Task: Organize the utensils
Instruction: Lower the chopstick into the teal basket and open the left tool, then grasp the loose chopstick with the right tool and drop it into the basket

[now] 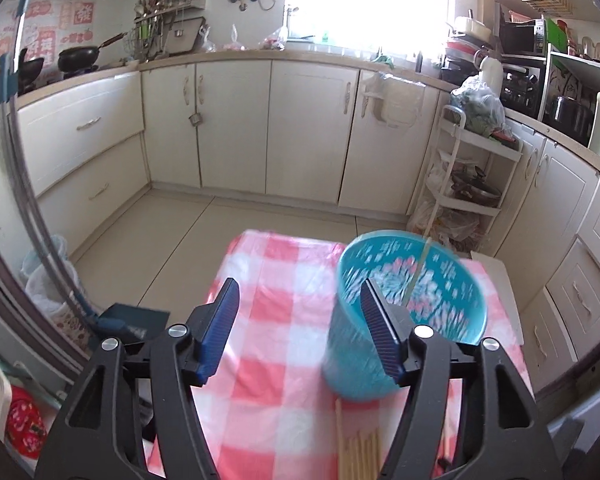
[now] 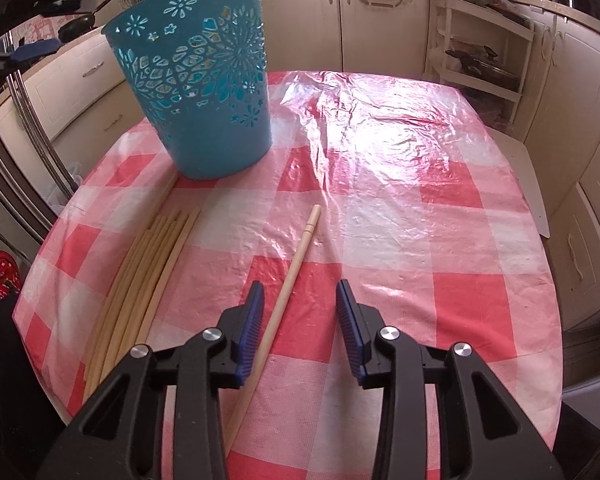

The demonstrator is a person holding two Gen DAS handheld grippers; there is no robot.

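Upper left of the right view, the teal basket (image 2: 204,92) stands on the checked tabletop (image 2: 400,208). One chopstick (image 2: 288,280) lies between my right gripper (image 2: 300,312) jaws, untouched. Left gripper (image 1: 298,320) jaws gape, empty; a chopstick (image 1: 418,272), blurred, seems to lean inside the basket.

Checked tablecloth (image 2: 400,208), white cabinets (image 1: 236,128), wok (image 1: 78,58), possibly trolley (image 1: 472,176).
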